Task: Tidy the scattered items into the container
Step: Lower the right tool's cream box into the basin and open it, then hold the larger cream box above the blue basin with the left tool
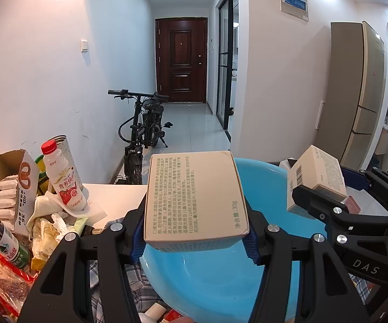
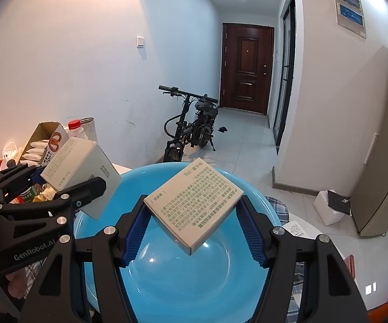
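My left gripper (image 1: 195, 238) is shut on a beige cardboard box (image 1: 195, 202) with green print, held above the blue plastic basin (image 1: 210, 277). My right gripper (image 2: 194, 231) is shut on a second, similar beige box (image 2: 194, 204), tilted on a corner over the same basin (image 2: 194, 282). The basin looks empty inside. In the left wrist view the right gripper (image 1: 328, 207) and its box (image 1: 315, 177) hang over the basin's right rim. In the right wrist view the left gripper (image 2: 67, 188) and its box (image 2: 80, 172) hang over the left rim.
On the table's left is clutter: a red-capped milk bottle (image 1: 64, 180), an open carton of white sachets (image 1: 8, 191), a green-labelled bottle (image 1: 8, 245), crumpled wrappers (image 1: 45, 228). A plaid cloth (image 2: 277, 204) lies under the basin. An electric bike (image 1: 142, 132) stands by the wall.
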The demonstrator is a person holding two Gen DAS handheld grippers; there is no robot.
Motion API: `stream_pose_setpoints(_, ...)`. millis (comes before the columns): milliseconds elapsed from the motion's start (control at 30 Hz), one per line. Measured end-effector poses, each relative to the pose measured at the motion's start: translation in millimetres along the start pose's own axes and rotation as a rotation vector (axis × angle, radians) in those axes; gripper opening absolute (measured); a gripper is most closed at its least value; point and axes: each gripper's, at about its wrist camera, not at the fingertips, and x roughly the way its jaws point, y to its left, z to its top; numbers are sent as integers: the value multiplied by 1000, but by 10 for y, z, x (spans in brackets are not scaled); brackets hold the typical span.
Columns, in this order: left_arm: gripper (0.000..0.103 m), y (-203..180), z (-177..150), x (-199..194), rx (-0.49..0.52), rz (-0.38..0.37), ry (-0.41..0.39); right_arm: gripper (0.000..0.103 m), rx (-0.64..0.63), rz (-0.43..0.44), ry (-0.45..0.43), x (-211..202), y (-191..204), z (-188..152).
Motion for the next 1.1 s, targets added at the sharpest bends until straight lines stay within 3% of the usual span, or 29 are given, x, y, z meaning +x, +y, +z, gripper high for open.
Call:
stream_pose_setpoints(600,57,-16,-13,16,14,19,1,68,-9,-27,11,-23,-126,9)
stream_pose_setpoints(633,56,-17,-14,14,15,19,1,71,-13,-37,11,-28,-123,8)
stream_pose_setpoints(700,56,-18,-17,8,14,16,1,103,-20,-65,3,-48,-93,19)
stream_pose_setpoints(933,56,-28,-23,19,15,2,4,103,-35,-153,-32,-180,-130,49)
stream_pose_setpoints(1100,57,-35,-27,30,17,-3,6,103,-38,-157,-44,-238,-124,77)
